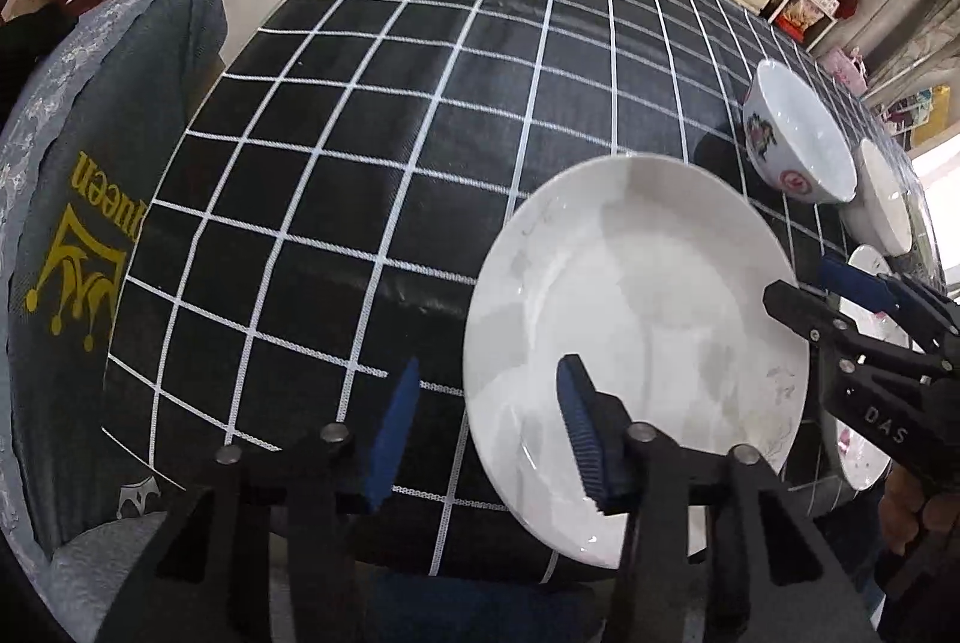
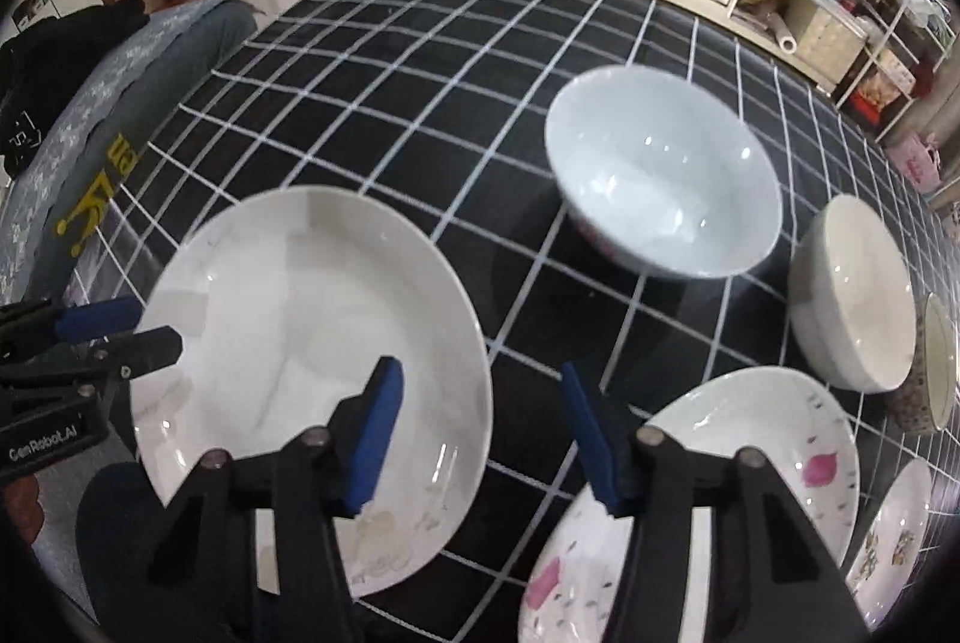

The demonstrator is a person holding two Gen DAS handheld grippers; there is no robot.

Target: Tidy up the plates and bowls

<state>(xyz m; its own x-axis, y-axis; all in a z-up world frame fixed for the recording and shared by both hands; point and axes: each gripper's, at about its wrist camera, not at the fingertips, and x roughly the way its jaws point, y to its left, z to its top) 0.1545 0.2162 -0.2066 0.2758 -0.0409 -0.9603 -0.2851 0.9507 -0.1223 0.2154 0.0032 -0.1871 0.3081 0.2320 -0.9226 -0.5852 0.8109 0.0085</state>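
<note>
A large plain white plate lies near the table's front edge. My left gripper is open just above its left rim. My right gripper is open and empty, hovering between the white plate and a pink-flowered plate; it also shows in the left wrist view. A white bowl with a flower pattern stands behind the plates. A cream bowl stands to its right.
The table has a black cloth with a white grid. A patterned cup and a small decorated plate sit at the far right. A grey-covered chair stands at the table's left. Shelves and a padded bench line the back.
</note>
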